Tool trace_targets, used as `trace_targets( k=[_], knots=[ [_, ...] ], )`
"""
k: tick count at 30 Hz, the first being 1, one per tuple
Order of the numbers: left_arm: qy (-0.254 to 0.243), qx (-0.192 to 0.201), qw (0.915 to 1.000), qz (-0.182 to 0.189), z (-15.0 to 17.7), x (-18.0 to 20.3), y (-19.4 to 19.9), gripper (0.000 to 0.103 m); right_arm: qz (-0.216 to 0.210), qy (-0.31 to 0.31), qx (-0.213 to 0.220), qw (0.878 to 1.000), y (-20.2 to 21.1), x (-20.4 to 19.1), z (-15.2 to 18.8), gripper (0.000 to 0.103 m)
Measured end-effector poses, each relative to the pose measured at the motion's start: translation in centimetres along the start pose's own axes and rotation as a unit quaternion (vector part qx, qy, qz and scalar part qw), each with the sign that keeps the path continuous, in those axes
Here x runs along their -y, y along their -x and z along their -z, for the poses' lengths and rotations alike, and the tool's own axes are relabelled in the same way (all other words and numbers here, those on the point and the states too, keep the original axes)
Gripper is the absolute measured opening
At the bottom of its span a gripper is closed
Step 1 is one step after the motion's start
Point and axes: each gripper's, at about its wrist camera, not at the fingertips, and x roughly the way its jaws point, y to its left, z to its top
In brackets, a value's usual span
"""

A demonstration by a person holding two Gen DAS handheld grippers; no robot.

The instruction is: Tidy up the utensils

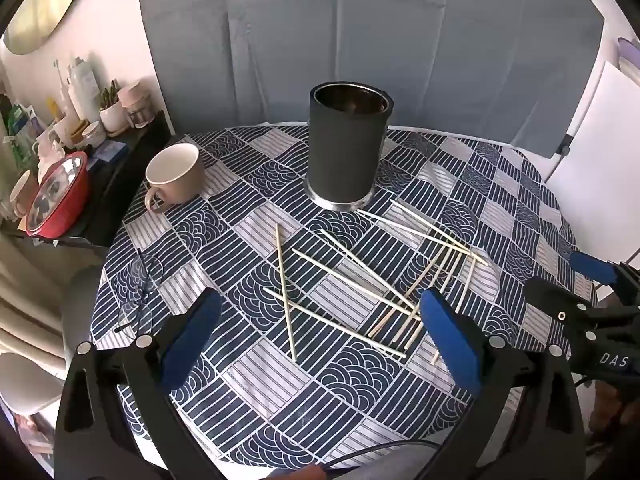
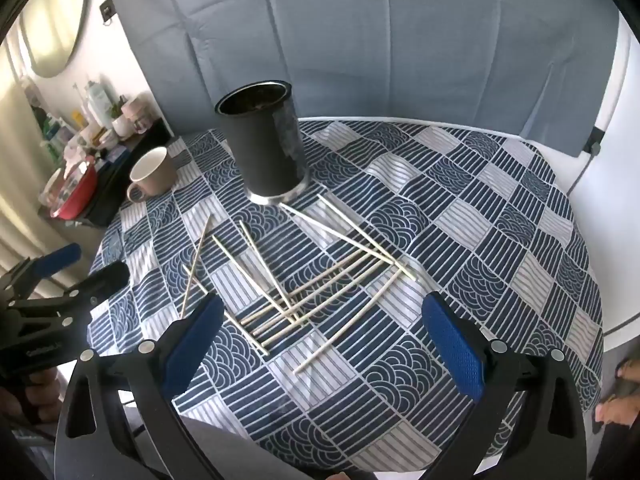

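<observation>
Several pale wooden chopsticks (image 1: 352,280) lie scattered and crossed on the patterned tablecloth, in front of a tall black cylindrical holder (image 1: 347,148) that stands upright. They also show in the right wrist view (image 2: 320,284), with the holder (image 2: 264,148) behind them. My left gripper (image 1: 320,324) is open and empty, hovering above the near ends of the chopsticks. My right gripper (image 2: 320,328) is open and empty, above the chopsticks too. The right gripper shows at the right edge of the left wrist view (image 1: 560,280).
A beige mug (image 1: 174,178) stands left of the holder. Eyeglasses (image 1: 138,292) lie near the table's left edge. A dark side shelf (image 1: 120,176) at the left holds a red bowl (image 1: 56,196), bottles and jars. A grey padded backdrop (image 1: 360,40) stands behind the round table.
</observation>
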Motion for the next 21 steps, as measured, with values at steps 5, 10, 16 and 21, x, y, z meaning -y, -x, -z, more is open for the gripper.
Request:
trace_targets(
  k=[5, 10, 16, 21],
  knots=[
    [0.0, 0.0, 1.0, 0.0, -0.03, -0.08, -0.03, 0.097, 0.0, 0.0, 0.0, 1.0, -0.08, -0.05, -0.12, 0.095],
    [-0.009, 0.003, 0.9999, -0.005, -0.18, -0.01, -0.02, 0.097, 0.001, -0.001, -0.001, 1.0, -0.16, -0.02, 0.09, 0.095],
    [-0.006, 0.003, 1.0, -0.007, -0.18, -0.06, -0.06, 0.097, 0.003, -0.003, -0.006, 1.0, -0.52, -0.38, 0.04, 0.095],
    [-0.004, 0.0, 1.0, -0.005, 0.0, -0.13, -0.17, 0.097, 0.003, -0.005, -0.007, 1.0, -0.62, -0.33, 0.07, 0.095]
  ],
)
